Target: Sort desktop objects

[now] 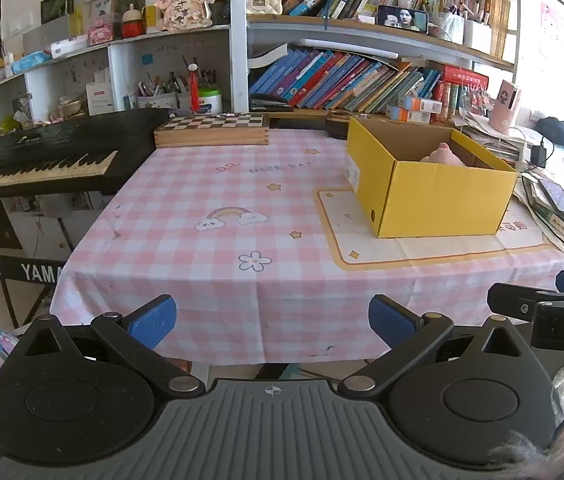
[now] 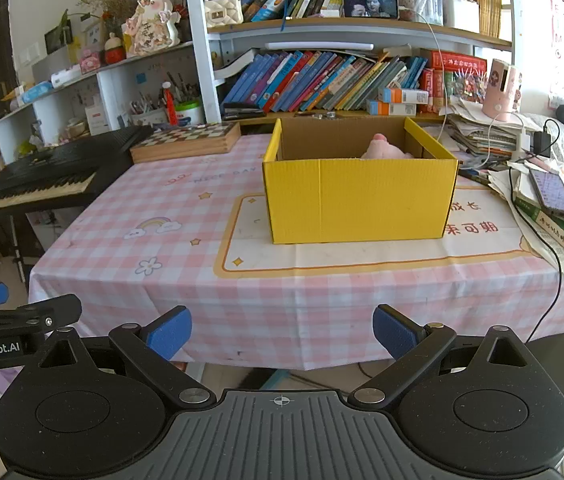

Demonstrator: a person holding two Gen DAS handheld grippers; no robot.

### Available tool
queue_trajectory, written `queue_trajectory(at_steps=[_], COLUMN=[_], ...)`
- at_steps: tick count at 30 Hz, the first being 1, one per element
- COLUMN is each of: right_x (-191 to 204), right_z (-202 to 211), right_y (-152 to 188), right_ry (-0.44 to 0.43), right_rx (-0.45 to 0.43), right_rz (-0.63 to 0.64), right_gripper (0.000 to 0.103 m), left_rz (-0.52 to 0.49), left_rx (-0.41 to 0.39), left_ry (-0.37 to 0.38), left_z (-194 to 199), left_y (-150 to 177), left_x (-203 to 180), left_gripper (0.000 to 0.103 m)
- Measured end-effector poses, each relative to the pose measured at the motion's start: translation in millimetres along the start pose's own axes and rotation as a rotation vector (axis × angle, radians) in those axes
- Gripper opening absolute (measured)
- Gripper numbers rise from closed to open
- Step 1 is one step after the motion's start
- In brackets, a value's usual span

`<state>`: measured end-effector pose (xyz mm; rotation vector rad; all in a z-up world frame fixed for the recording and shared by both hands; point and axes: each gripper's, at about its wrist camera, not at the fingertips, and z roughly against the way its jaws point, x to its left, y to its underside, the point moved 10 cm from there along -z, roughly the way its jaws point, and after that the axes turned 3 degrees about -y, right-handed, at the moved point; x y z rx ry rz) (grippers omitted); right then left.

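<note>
bare tablecloth [image 1: 210,184] left, yellow box [image 2: 358,200] right

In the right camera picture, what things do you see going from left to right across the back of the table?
Black keyboard → wooden chessboard box → yellow cardboard box with a pink plush toy inside → stack of papers and books with a phone on top.

A yellow cardboard box [image 1: 434,196] [image 2: 358,196] is sitting open-topped and upright on the cream mat printed on the pink checked tablecloth [image 1: 210,240] [image 2: 154,208], toward the right side of the table. A pink plush toy [image 1: 444,154] [image 2: 384,148] is lying inside it (only its top is showing above the rim), resting toward the back right corner.
</note>
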<state>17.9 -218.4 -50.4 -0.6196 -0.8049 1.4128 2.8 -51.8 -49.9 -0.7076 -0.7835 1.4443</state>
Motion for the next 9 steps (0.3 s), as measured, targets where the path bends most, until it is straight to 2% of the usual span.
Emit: queue_trajectory(at_steps=[9], right_x=[2.2], right_z=[-1.4], right_y=[0.4], right_ry=[-0.003], right_rx=[0.004], right_rz=[-0.005], right_gripper=[0.099], left_rz=[-0.004], left_rx=[-0.015], left_ry=[0.004], left_z=[3.2], left_y=[-2.1], left_x=[-2.4], left_gripper=[0.103])
